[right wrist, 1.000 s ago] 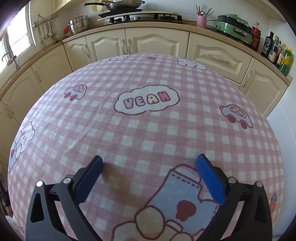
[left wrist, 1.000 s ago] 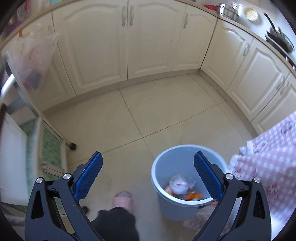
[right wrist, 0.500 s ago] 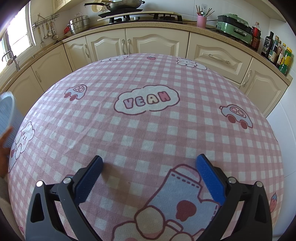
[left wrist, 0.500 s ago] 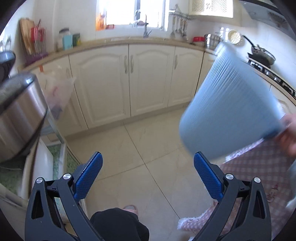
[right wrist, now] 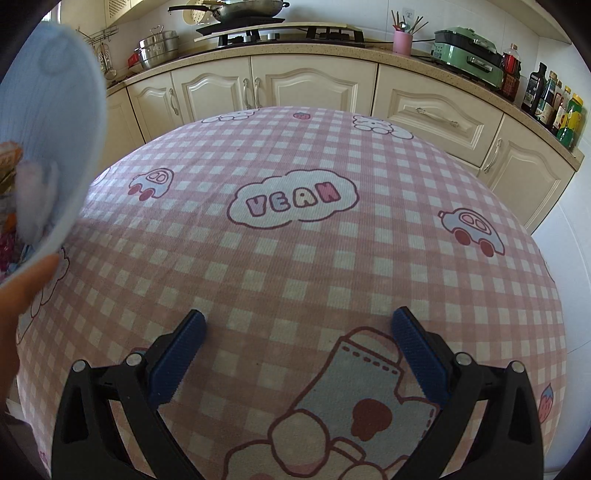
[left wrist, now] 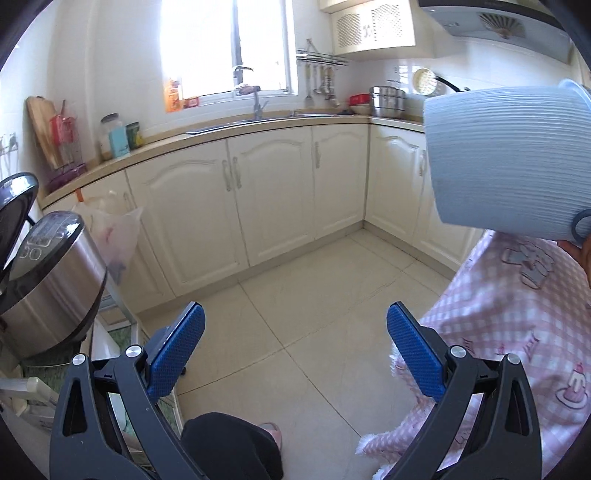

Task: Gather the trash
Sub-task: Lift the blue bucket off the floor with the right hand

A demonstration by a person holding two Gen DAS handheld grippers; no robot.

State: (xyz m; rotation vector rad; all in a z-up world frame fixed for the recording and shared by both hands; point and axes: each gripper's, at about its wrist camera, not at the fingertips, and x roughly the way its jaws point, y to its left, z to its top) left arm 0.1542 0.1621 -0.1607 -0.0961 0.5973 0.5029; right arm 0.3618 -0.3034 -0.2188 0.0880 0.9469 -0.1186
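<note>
A light blue ribbed trash bin (left wrist: 506,158) is held up tilted by a bare hand (left wrist: 580,254) over the left edge of the table. In the right wrist view the bin (right wrist: 48,122) shows its open mouth, with crumpled trash (right wrist: 29,199) inside near the rim. My left gripper (left wrist: 295,347) is open and empty, above the floor beside the table. My right gripper (right wrist: 299,354) is open and empty, low over the pink checked tablecloth (right wrist: 295,258).
Cream kitchen cabinets (left wrist: 258,199) run along the walls. A steel rice cooker (left wrist: 48,284) stands on a rack at the left, with a plastic bag (left wrist: 114,232) hanging behind it. A stove with a pan (right wrist: 236,11), a green appliance (right wrist: 469,48) and bottles (right wrist: 554,103) line the counter.
The blue bin was lifted from the floor by a hand and now tilts over the table's left edge. My left gripper has tilted up from the floor. The right gripper has not moved.
</note>
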